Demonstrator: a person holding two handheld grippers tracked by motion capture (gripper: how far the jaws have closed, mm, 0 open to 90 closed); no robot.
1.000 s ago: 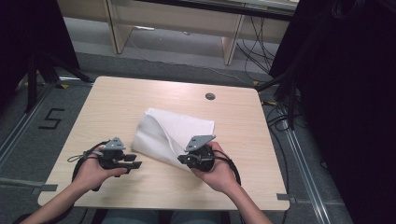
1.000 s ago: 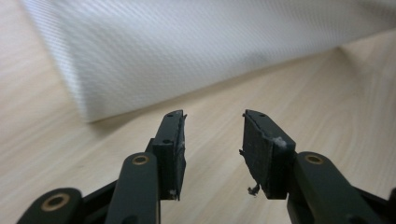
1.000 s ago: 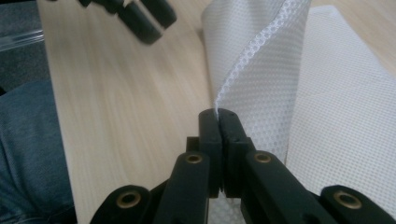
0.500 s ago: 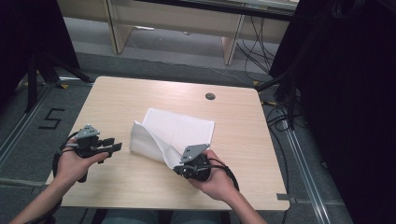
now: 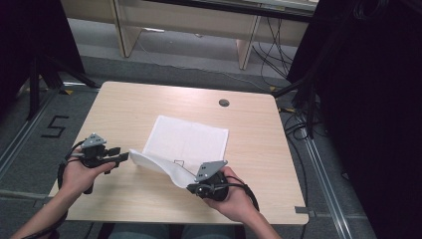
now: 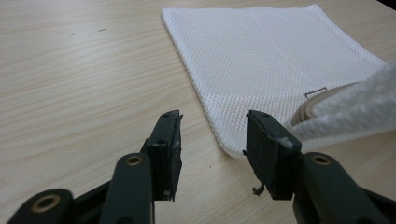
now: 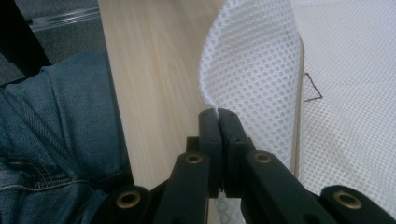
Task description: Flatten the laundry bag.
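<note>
The white mesh cloth [image 5: 186, 142] now lies mostly flat on the counter [image 5: 249, 149], where a second ago it stood bunched up in a tall fold between the two hands. Its far portion spreads toward the small dark grommet [image 5: 224, 103] in the counter top, and only its near edge is lifted, running as a raised ridge from the left tool [image 5: 121, 158] across to the right tool [image 5: 195, 185]. The left tool has moved out to the cloth's left side since the earlier frames; in the left gripper view its jaws stand apart, one pad [image 6: 267, 142] just beside the cloth's near left corner [image 6: 233, 150], with nothing between them. The right tool [image 7: 218, 116] is clamped tight on the mesh at the cloth's near right edge, the fabric rising in a curl above the closed jaws, with the person's denim-clad leg [image 7: 51, 126] below the counter edge. Judging from this, the cloth looks to be in the middle of being spread or refolded: the right side is secured, and the left corner seems the next thing to be pinched before the near edge can be carried over the cloth.
</note>
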